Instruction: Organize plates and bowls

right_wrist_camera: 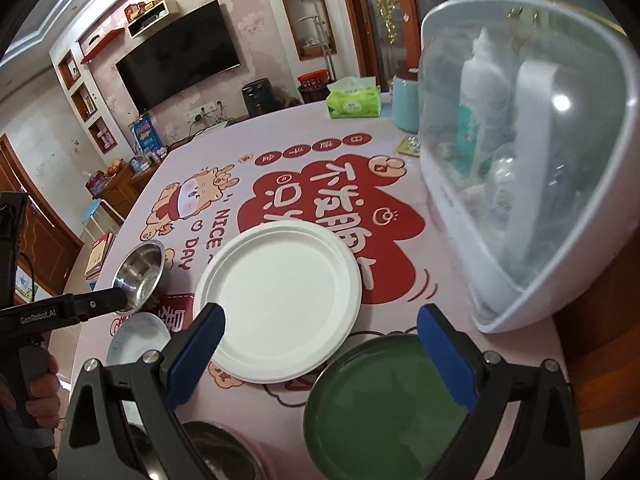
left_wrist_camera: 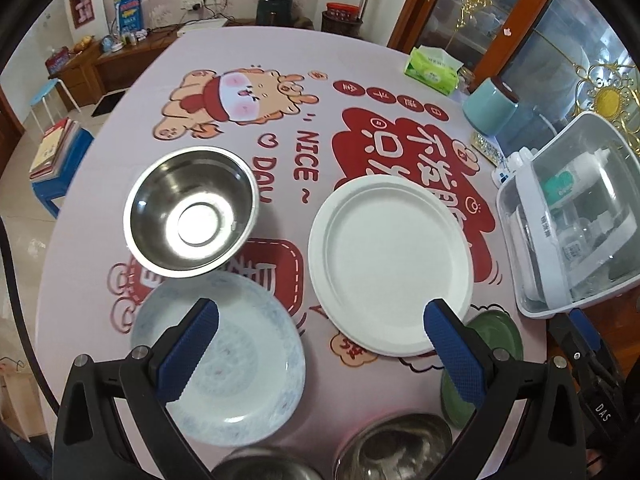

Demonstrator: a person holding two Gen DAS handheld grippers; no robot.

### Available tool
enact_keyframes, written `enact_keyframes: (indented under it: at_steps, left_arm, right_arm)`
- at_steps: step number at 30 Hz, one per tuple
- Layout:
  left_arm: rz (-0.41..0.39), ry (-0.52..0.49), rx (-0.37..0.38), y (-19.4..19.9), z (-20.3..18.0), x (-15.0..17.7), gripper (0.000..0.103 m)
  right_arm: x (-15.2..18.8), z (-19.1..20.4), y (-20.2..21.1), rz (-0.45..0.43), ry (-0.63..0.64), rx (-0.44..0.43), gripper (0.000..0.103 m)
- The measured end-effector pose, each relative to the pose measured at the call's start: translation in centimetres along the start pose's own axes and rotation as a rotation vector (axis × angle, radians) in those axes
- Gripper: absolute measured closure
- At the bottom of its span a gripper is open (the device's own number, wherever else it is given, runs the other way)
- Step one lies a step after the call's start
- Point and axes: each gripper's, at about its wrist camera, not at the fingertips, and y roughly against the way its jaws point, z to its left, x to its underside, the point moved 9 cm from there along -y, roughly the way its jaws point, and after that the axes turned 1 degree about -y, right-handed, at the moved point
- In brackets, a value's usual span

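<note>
Counted on the surface point(left_wrist_camera: 224, 60): three steel bowls, one far left point(left_wrist_camera: 191, 212), two at the near edge point(left_wrist_camera: 396, 450) point(left_wrist_camera: 260, 466); three plates, one white point(left_wrist_camera: 390, 264), one blue-patterned point(left_wrist_camera: 240, 360), one green point(right_wrist_camera: 384, 404). My left jaws point(left_wrist_camera: 320, 350) stood spread above the patterned plate, empty; my right jaws point(right_wrist_camera: 320, 354) stood spread over the green plate, empty.

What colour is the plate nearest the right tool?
Dark green plate, plain, with no pattern; the right wrist view shows it best.
</note>
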Motion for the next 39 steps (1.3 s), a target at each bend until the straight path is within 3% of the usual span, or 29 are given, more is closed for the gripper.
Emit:
enact_keyframes:
  at_steps: [8, 16, 23, 27, 39]
  left_arm:
    - [0.006, -0.015, 0.021, -4.8, -0.4, -0.6, 0.001]
    - [0.087, 0.004, 0.004, -9.5, -0.2, 0.0, 0.006]
    - [0.114, 0.004, -0.001, -11.9, -0.3, 0.0, 0.012]
    - [0.131, 0.007, -0.007, -12.9, -0.2, 0.2, 0.025]
    - [0.15, -0.007, -0.042, -14.5, -0.1, 0.3, 0.036]
  right_arm:
    - [0.9, -0.1, -4.5, 0.005, 0.03, -0.013, 0.006]
    - [2.1, -1.8, -8.9, 0.059, -0.006, -0.021, 0.006]
    - [3.3, -3.0, -11.4, 0.112, -0.035, -0.041, 0.016]
    - [3.6, -3.2, -12.4, 0.129, -0.04, -0.054, 0.023]
    - [3.8, -3.4, -13.4, 0.134, -0.026, -0.065, 0.045]
